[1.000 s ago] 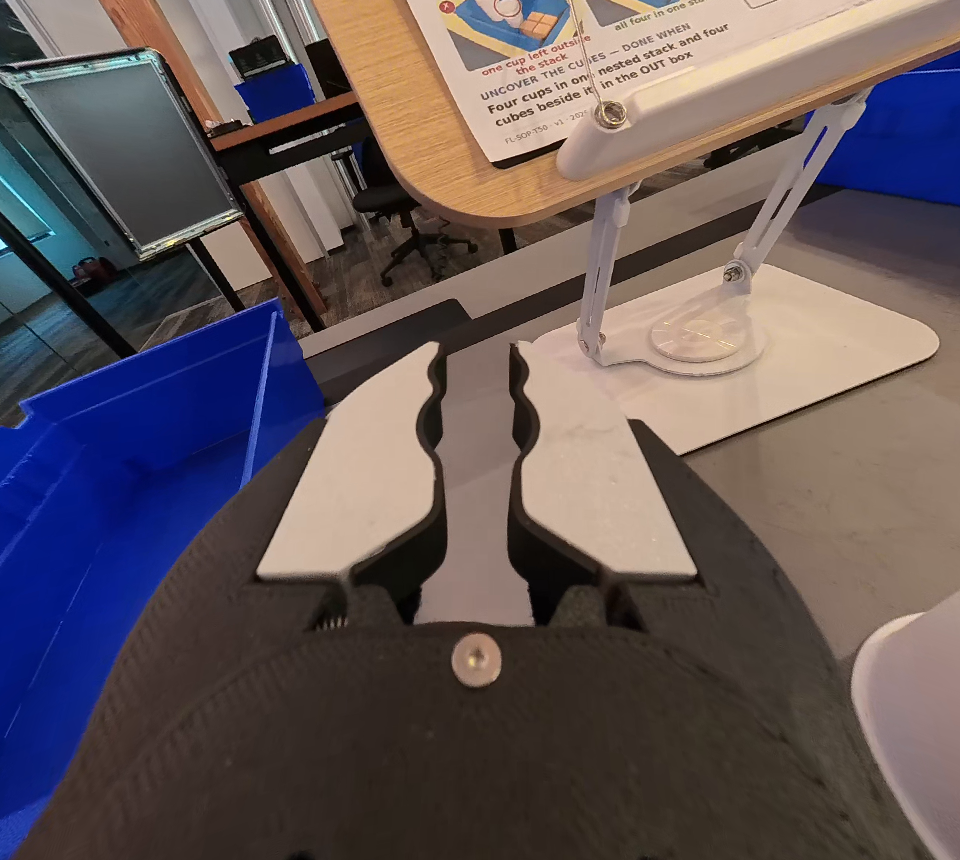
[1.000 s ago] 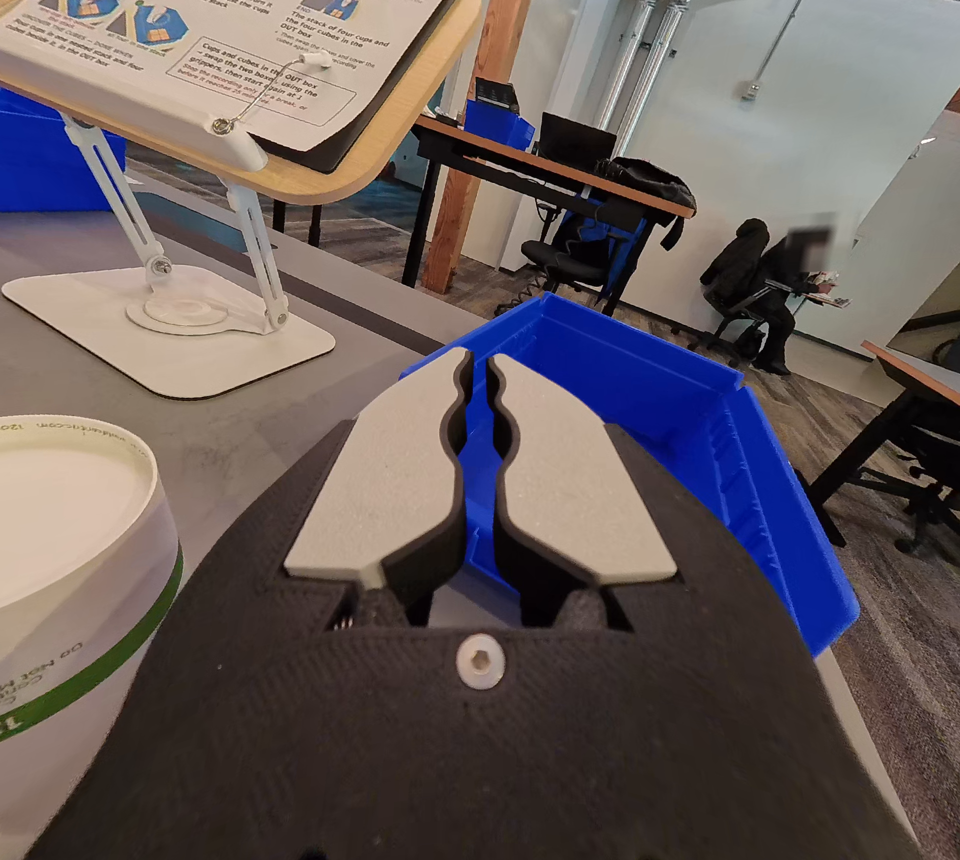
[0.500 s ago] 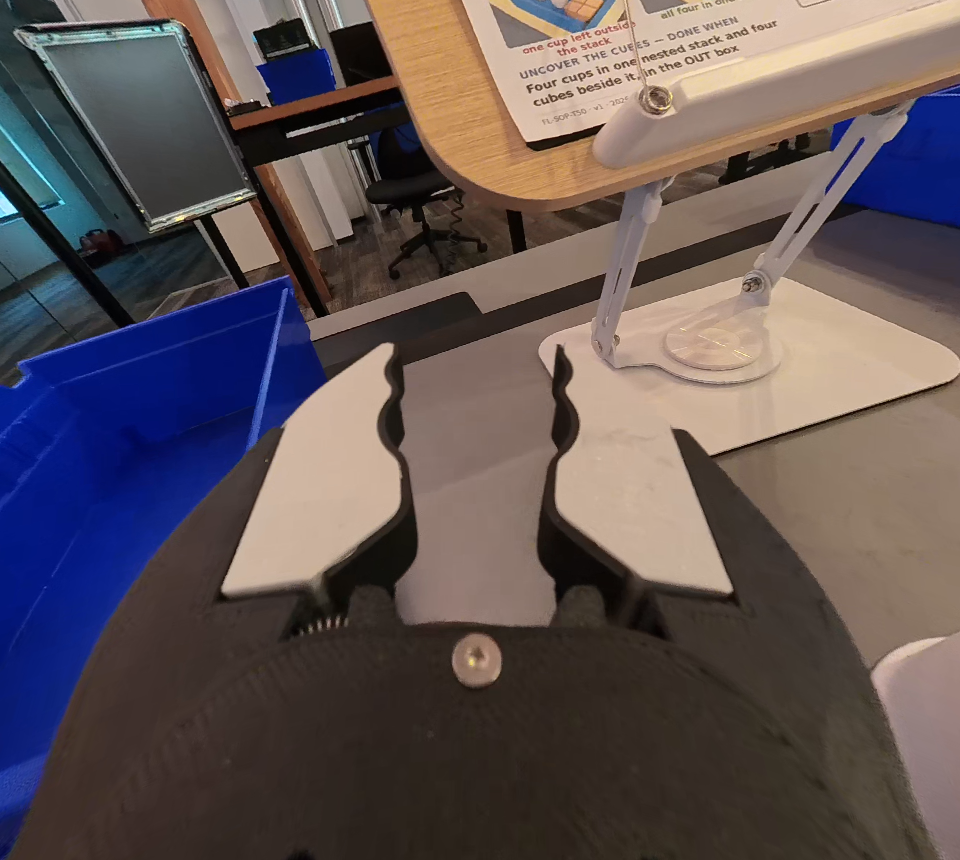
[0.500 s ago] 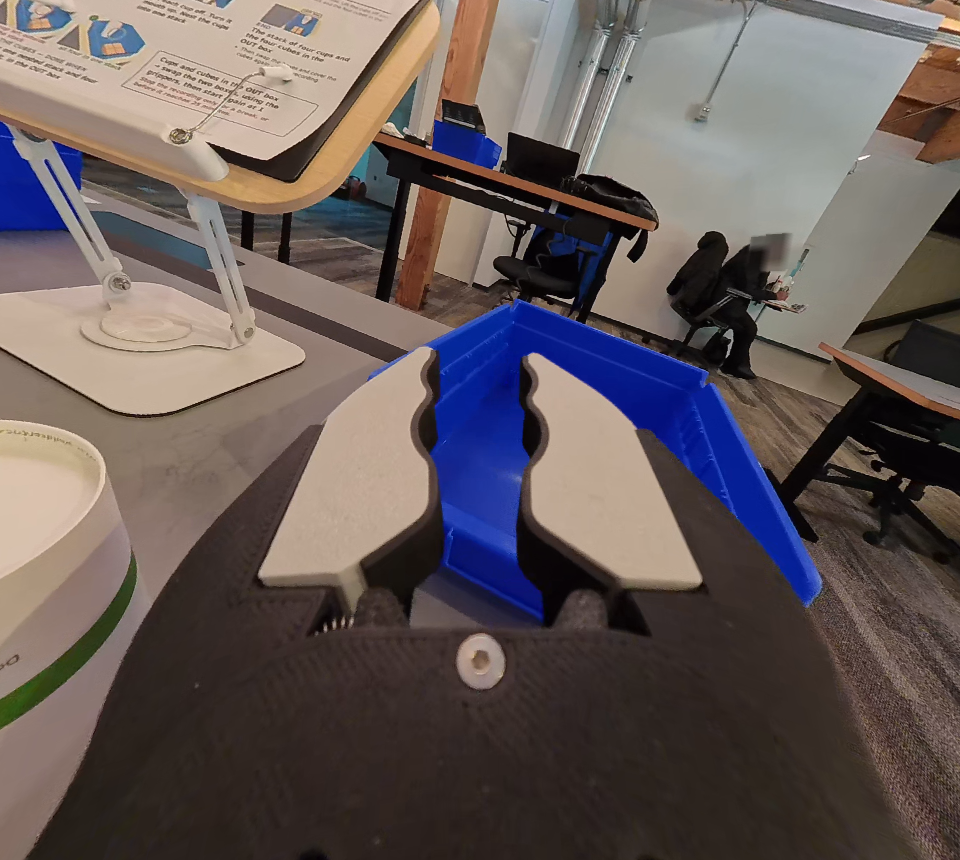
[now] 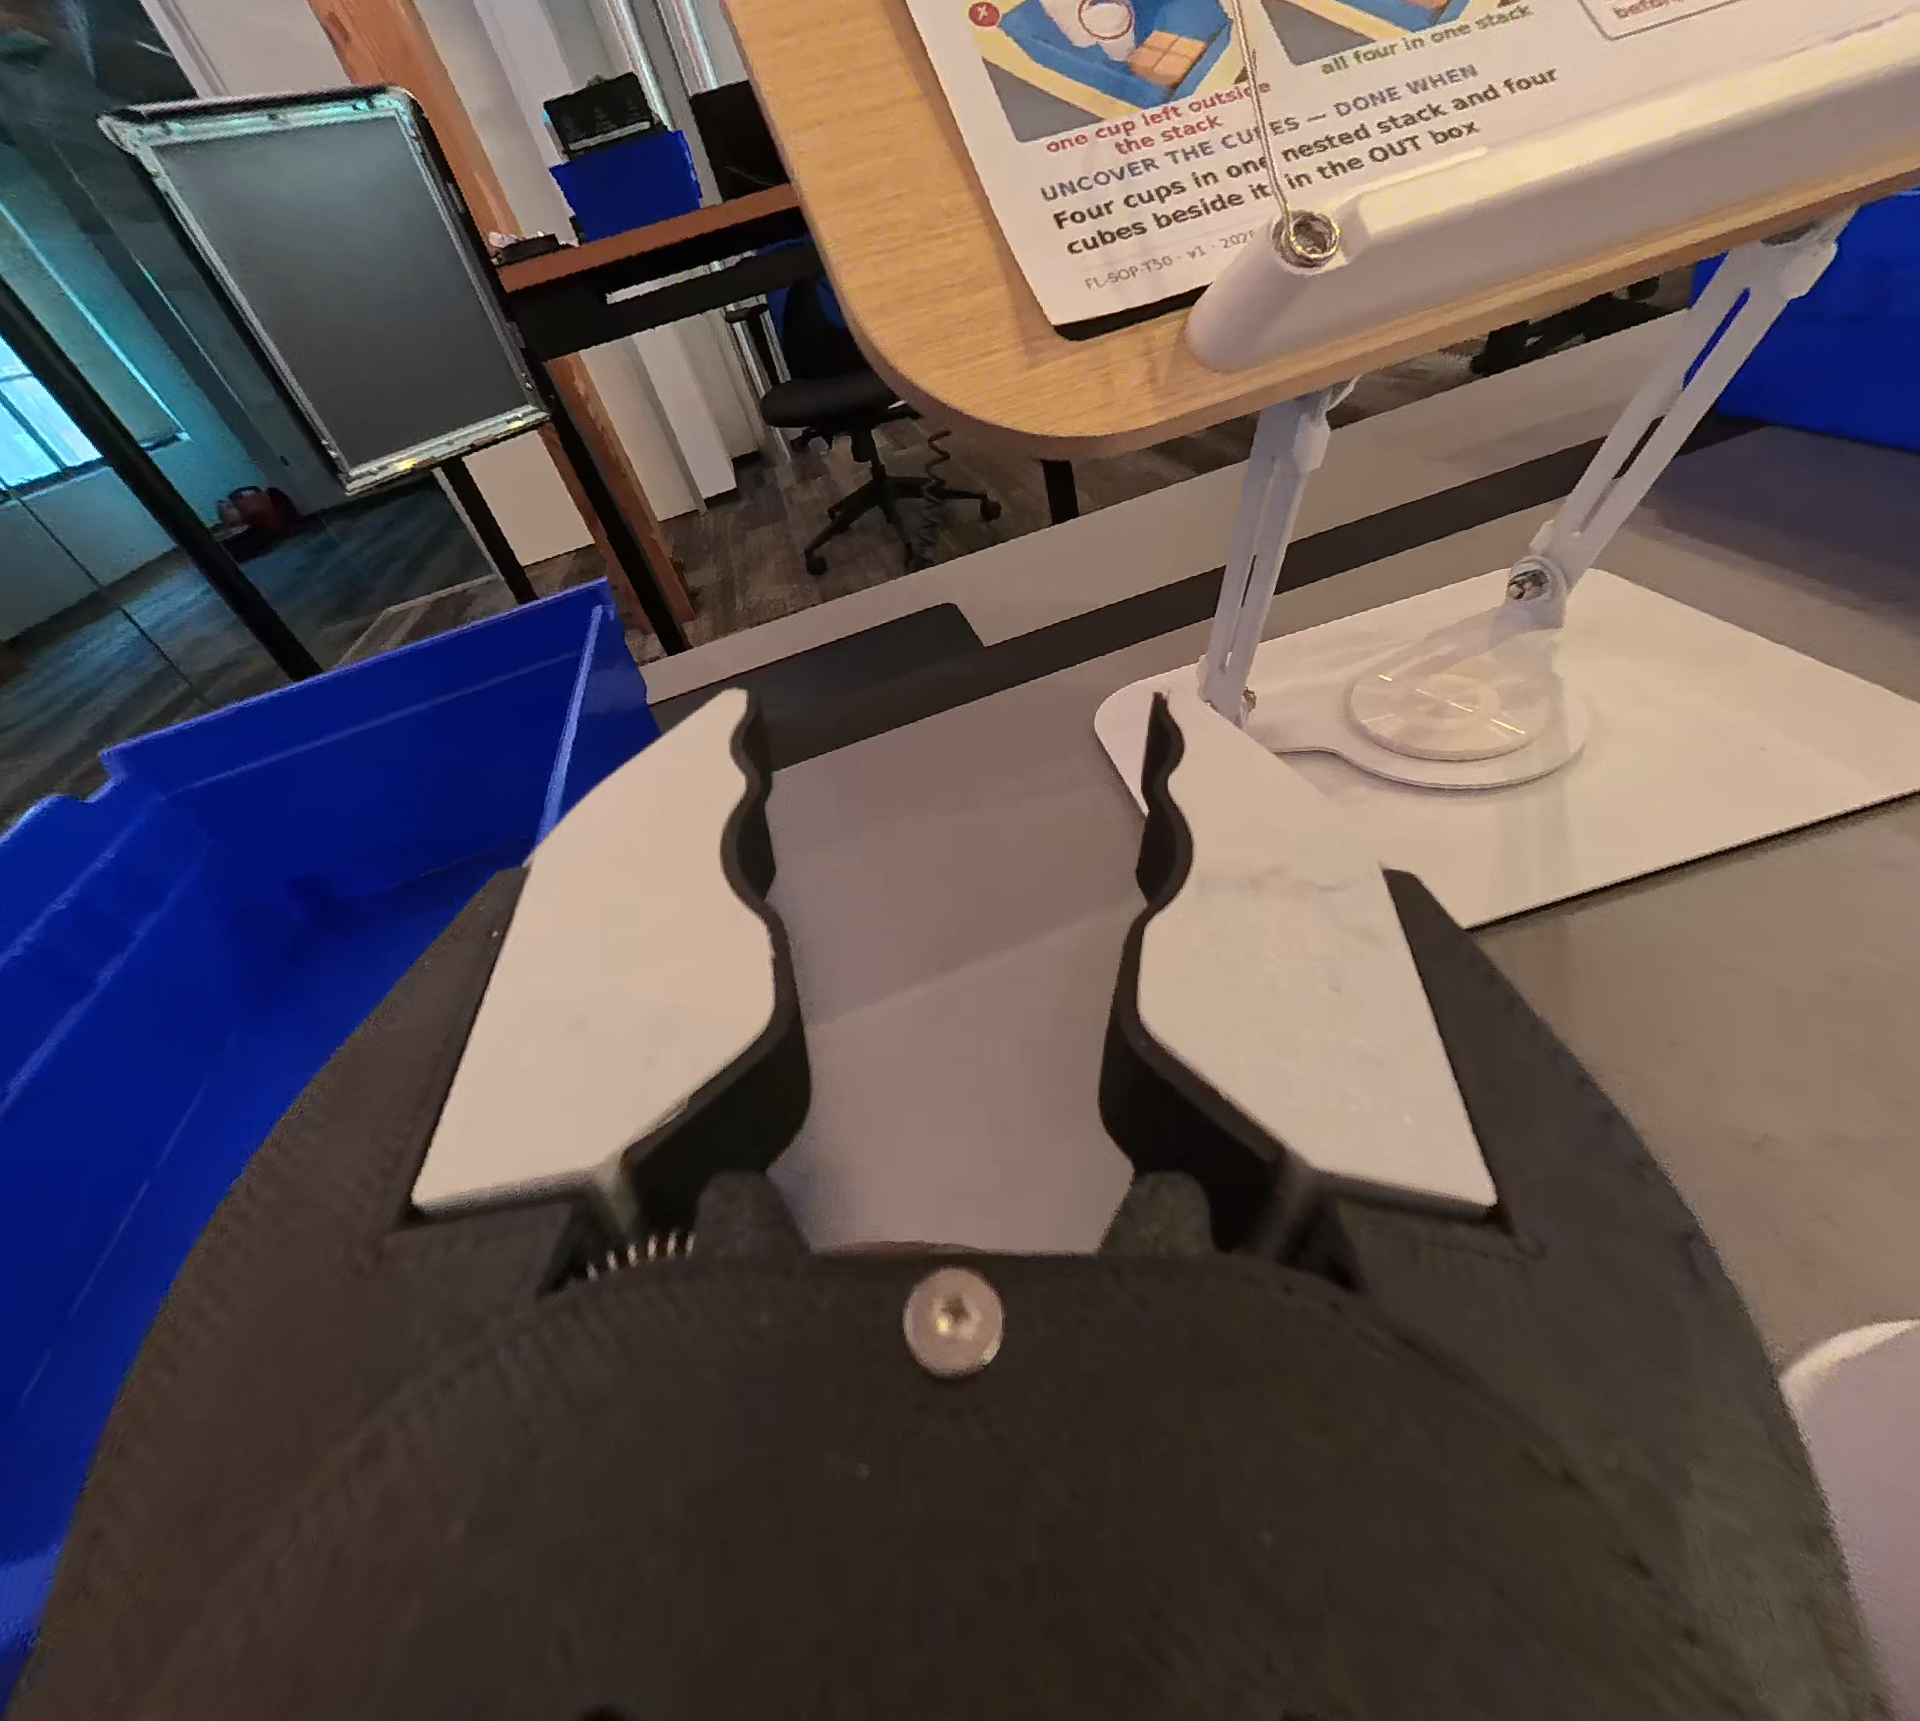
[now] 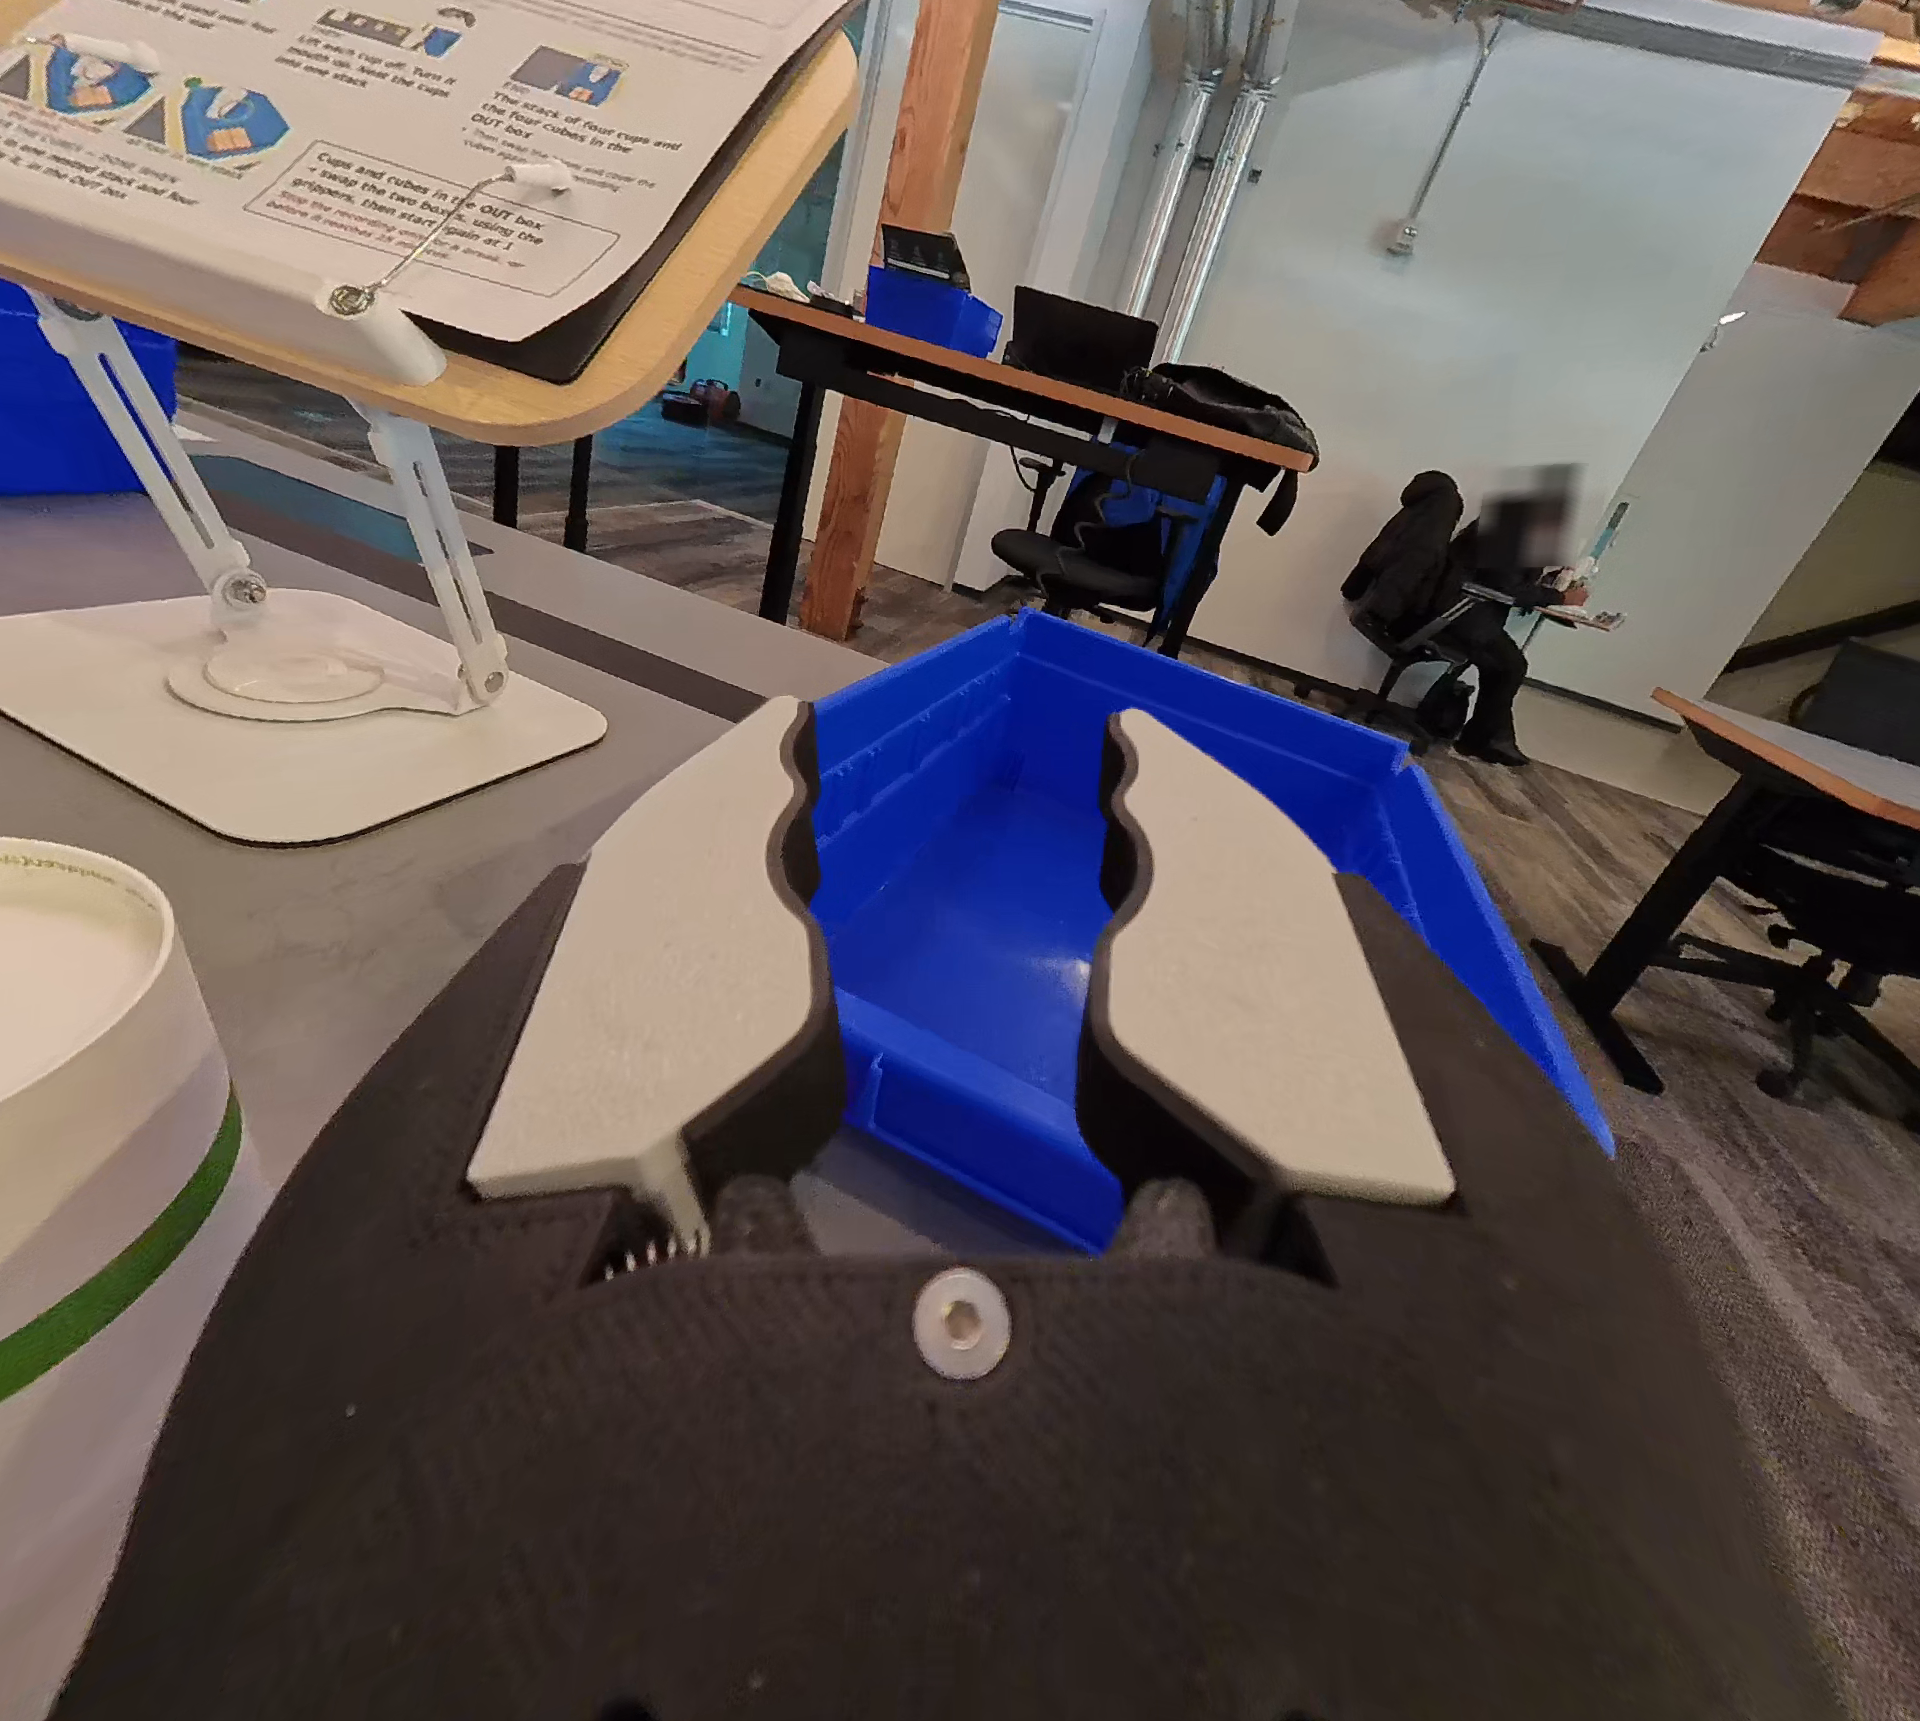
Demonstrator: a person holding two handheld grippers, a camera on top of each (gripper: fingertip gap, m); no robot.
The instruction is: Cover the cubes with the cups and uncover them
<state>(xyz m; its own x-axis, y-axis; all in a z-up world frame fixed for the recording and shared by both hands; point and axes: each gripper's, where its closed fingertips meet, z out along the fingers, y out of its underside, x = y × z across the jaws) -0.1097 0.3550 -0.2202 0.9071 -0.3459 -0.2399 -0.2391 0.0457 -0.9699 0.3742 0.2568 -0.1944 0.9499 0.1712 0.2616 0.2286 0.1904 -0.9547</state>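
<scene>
My left gripper (image 5: 951, 721) is open and empty above the grey table (image 5: 935, 840). A white cup (image 5: 1860, 1484) shows only as an edge at the lower right of the left wrist view. My right gripper (image 6: 956, 721) is open and empty, held above the near end of a blue bin (image 6: 1382, 798). An upturned white cup with a green band (image 6: 94, 1079) stands on the table at the left of the right wrist view. No cubes are visible in either view.
A blue bin (image 5: 260, 840) sits at the left of the left gripper. A white stand (image 5: 1662, 757) holding a wooden board with an instruction sheet (image 5: 1351, 61) stands behind; it also shows in the right wrist view (image 6: 312, 715). A person (image 6: 1475, 611) sits far off among desks.
Both grippers have opened from nearly shut to wide open. Both views have shifted slightly, with the right gripper now more over the blue bin.
</scene>
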